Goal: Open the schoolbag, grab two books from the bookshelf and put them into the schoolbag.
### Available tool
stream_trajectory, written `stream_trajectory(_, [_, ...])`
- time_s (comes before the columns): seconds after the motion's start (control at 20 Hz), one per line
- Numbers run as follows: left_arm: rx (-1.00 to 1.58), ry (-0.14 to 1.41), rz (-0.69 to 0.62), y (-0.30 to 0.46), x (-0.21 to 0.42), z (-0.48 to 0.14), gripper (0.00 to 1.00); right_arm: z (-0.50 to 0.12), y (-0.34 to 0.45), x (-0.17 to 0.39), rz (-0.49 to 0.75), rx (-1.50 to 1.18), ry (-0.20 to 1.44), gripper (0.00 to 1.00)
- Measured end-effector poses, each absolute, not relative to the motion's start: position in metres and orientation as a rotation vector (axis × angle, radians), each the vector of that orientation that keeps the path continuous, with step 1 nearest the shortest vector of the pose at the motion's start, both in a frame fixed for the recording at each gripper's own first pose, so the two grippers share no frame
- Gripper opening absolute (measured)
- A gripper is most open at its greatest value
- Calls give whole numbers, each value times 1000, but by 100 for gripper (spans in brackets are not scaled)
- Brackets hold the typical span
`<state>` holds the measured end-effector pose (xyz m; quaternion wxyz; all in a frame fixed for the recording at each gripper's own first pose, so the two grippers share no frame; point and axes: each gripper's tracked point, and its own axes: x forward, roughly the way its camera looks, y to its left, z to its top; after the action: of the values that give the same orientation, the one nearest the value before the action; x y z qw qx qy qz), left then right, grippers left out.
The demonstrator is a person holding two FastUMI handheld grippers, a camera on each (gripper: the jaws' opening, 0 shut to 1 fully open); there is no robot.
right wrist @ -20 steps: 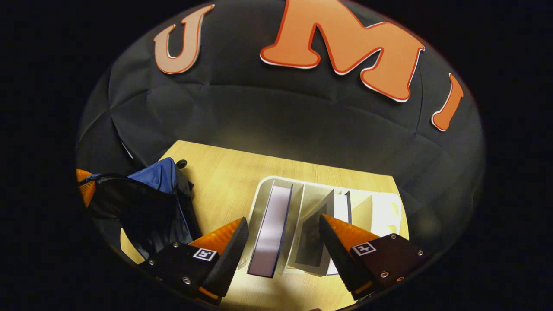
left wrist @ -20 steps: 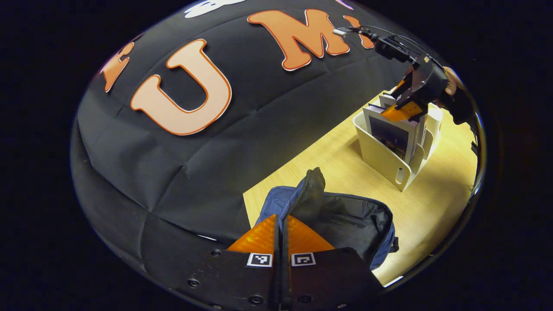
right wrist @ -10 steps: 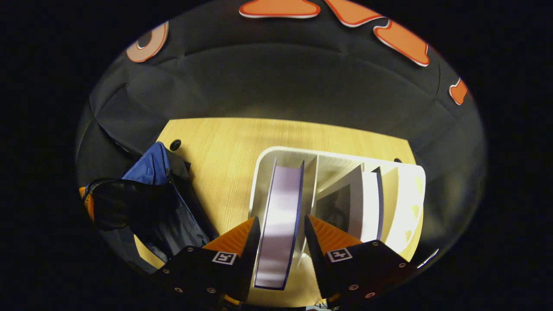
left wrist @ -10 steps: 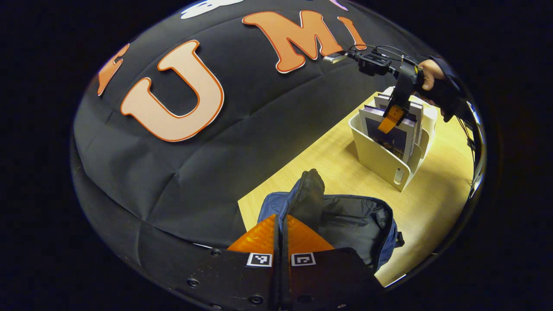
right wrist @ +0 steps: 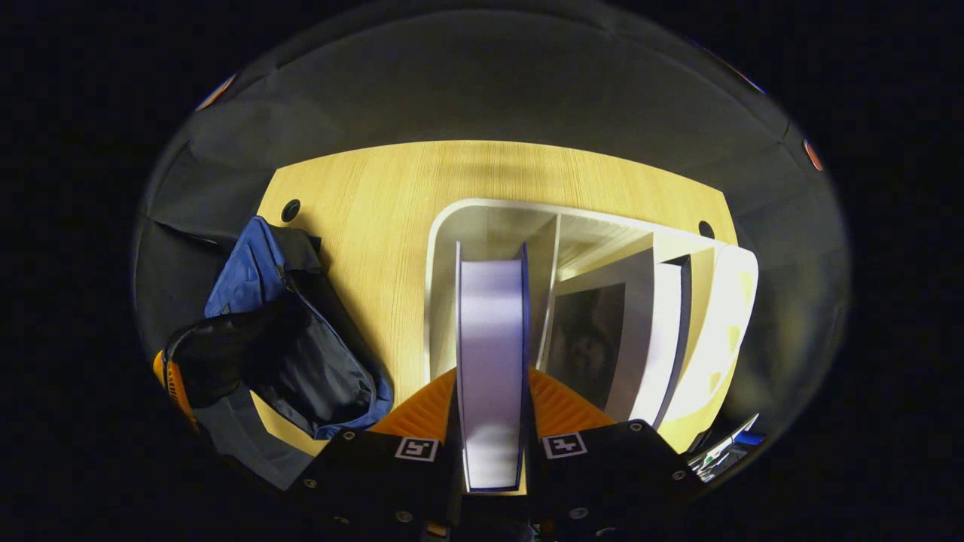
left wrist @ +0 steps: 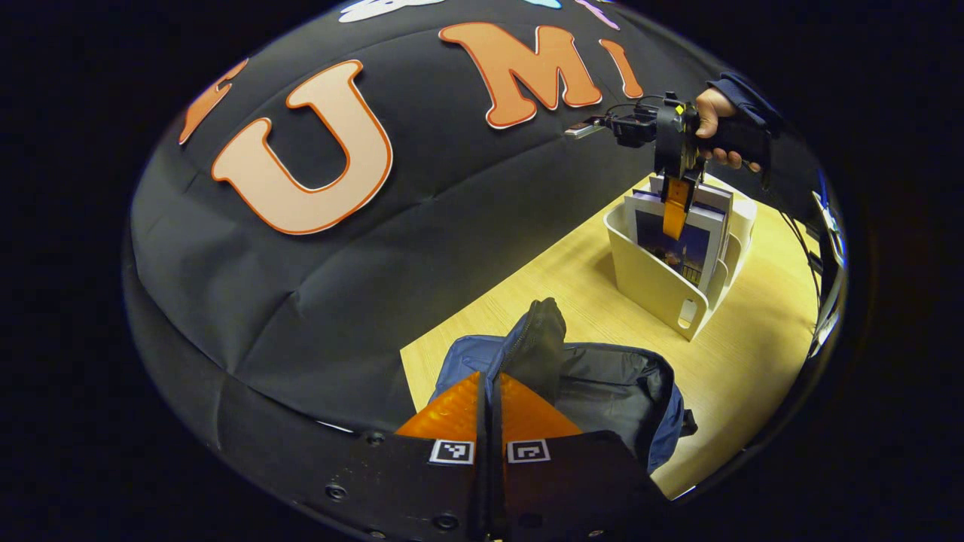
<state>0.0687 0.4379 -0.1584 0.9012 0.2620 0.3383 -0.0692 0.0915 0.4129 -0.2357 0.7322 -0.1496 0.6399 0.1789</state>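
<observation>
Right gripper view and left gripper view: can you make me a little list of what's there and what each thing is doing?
schoolbag: open, lying on the table
left gripper: shut on the schoolbag's flap, holding it up
bookshelf: white, standing on the table beside the schoolbag
first book: upright in the bookshelf
right gripper: shut on the first book
second book: leaning in the next slot

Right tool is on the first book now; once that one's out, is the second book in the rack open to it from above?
Probably yes. The second book stands in the next slot of the rack with its top edge bare and nothing over it. The right tool is clamped on the first book; the divider between the slots looks like the only close neighbour.
</observation>
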Motion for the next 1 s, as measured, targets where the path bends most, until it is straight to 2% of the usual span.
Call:
stream_trajectory(0.3, [507, 693, -151, 437, 62, -163, 2, -206, 411, 87, 413, -244, 1372, 28])
stream_trajectory(0.8, [538, 702, -191, 438, 67, -160, 2, -98, 368, 82, 413, -28, 1190, 28])
stream_trajectory(1.0, [543, 702, -195, 439, 68, -160, 2, -67, 363, 68, 456, 75, 1146, 27])
